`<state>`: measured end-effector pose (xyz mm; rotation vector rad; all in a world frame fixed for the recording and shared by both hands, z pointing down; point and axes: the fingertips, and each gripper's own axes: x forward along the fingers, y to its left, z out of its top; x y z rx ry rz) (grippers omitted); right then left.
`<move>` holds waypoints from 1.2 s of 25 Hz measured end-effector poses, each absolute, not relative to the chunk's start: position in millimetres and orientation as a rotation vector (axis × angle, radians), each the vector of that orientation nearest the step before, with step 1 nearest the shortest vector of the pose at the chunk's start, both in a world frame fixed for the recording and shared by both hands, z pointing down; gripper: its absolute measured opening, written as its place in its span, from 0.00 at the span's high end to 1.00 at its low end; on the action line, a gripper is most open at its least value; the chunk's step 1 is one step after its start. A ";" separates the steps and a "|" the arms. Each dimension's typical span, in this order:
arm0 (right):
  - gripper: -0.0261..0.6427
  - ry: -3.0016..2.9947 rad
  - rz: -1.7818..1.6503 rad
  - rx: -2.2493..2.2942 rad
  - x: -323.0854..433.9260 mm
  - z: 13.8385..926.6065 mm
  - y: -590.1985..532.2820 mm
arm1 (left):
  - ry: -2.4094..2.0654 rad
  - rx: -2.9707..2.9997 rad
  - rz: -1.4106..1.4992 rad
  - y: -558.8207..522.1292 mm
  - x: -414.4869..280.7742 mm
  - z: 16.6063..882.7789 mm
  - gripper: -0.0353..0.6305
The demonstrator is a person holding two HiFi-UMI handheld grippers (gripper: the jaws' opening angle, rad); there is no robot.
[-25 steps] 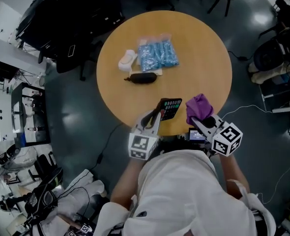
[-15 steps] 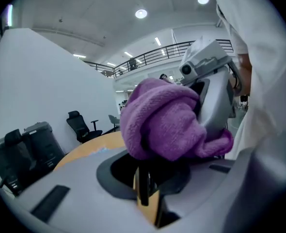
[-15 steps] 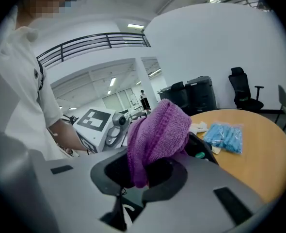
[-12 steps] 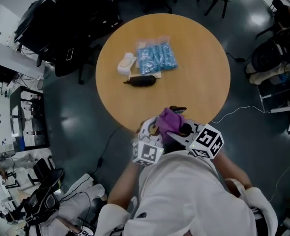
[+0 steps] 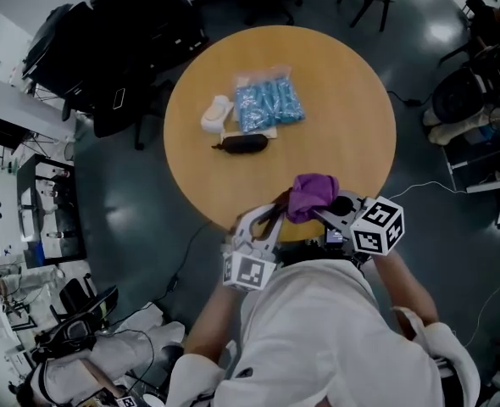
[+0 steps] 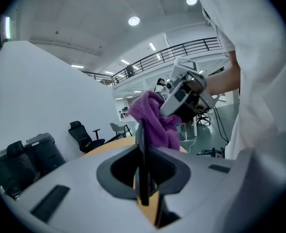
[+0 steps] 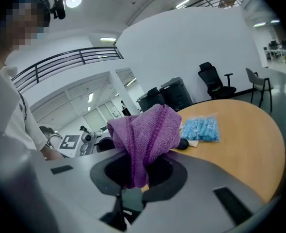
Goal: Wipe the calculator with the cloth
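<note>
Left gripper view: the left gripper [image 6: 143, 149] is clamped on the calculator [image 6: 142, 178], seen edge-on as a thin dark slab, with the purple cloth [image 6: 155, 123] just behind its far end. Right gripper view: the right gripper [image 7: 133, 174] pinches the bunched cloth. Head view: both grippers meet over the near edge of the table [image 5: 352, 125], and the calculator is apparently hidden under the cloth. One second earlier its keypad faced up, with the cloth apart at its right.
</note>
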<state>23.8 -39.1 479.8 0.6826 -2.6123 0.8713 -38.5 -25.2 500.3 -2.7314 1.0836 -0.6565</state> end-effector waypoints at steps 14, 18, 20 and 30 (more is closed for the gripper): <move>0.87 -2.399 1.119 0.765 76.6 557.6 -44.9 | 0.770 -2.547 -0.668 -1.0 -27.7 483.4 0.87; 0.87 -2.326 1.168 0.796 89.1 590.0 -46.8 | 0.686 -2.508 -0.677 7.7 -19.0 482.0 0.87; 0.87 -2.295 1.172 0.818 93.9 605.2 -50.6 | 0.668 -2.524 -0.640 11.3 -15.3 477.4 0.87; 0.87 -2.718 0.086 0.783 99.4 434.2 -73.0 | 0.468 -2.128 -0.709 13.2 -7.2 481.1 0.87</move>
